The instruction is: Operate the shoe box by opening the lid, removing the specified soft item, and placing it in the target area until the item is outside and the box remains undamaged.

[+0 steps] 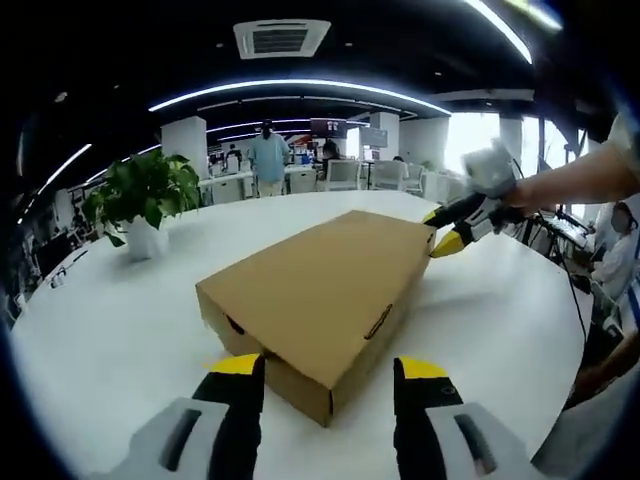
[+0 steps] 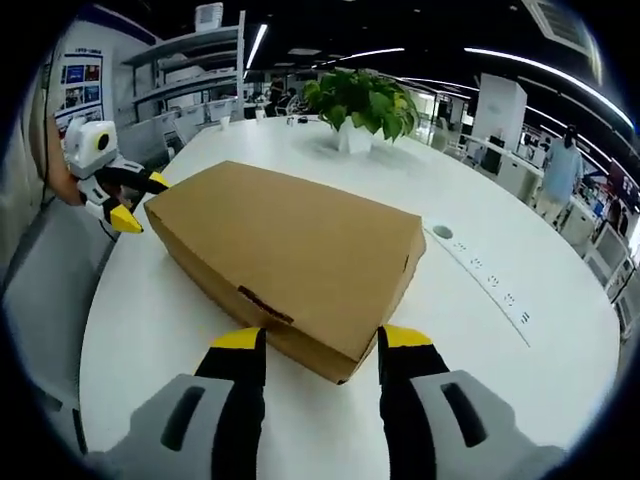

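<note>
Here we have the brown cardboard shoe box [image 1: 322, 290] lying flat on the round white table [image 1: 110, 340], its lid closed. In the left gripper view we look along the left gripper [image 1: 328, 378], whose yellow-tipped jaws stand spread apart on either side of the box's near corner; whether they touch the cardboard we cannot tell. At the far end of the box in that view we see the right gripper [image 1: 444, 232], held by a person's hand [image 1: 505, 190], its yellow tips just beside the far corner of the box. In the right gripper view the right gripper [image 2: 320, 352] also has its jaws spread, flanking the nearest corner of the shoe box [image 2: 290, 255], and the left gripper [image 2: 138, 200] shows at the opposite end, close to the box's far corner. A potted plant [image 1: 142, 200] stands on the table well apart from the box, and a power strip [image 2: 485, 275] runs along the tabletop beside it in the right gripper view
</note>
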A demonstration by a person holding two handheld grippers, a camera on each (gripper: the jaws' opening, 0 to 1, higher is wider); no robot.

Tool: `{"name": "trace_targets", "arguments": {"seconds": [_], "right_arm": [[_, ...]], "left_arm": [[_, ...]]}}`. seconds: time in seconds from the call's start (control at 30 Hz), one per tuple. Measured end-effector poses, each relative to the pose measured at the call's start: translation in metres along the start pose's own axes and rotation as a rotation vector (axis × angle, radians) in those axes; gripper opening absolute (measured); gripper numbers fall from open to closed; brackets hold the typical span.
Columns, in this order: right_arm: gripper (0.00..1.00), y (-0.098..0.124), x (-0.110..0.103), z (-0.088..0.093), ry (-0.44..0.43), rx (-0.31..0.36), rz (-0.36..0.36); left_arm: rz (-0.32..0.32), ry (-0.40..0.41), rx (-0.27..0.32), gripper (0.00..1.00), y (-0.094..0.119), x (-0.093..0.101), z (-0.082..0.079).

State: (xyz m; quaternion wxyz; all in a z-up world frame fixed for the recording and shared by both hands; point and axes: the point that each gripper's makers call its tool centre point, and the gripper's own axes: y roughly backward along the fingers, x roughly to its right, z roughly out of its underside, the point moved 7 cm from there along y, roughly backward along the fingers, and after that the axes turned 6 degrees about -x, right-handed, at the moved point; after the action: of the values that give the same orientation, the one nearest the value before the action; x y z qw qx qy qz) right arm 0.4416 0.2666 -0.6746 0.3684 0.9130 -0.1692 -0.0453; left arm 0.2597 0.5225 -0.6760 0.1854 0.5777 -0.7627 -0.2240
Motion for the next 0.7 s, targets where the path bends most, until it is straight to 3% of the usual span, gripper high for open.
{"name": "trace_targets", "arguments": {"seconds": [0.37, 0.57, 0.7], "right_arm": [[0.41, -0.001, -0.002, -0.001, -0.023, -0.016, 0.014], [0.4, -0.002, -0.005, -0.002, -0.044, -0.013, 0.026], [0.4, -0.003, -0.007, -0.002, -0.065, -0.013, 0.037]], "left_arm": [[-0.047, 0.054, 0.01, 0.59, -0.005, 0.004, -0.002], [-0.104, 0.097, 0.015, 0.5, -0.008, -0.009, -0.005], [-0.111, 0.095, 0.013, 0.5, -0.01, -0.008, -0.006]]}}
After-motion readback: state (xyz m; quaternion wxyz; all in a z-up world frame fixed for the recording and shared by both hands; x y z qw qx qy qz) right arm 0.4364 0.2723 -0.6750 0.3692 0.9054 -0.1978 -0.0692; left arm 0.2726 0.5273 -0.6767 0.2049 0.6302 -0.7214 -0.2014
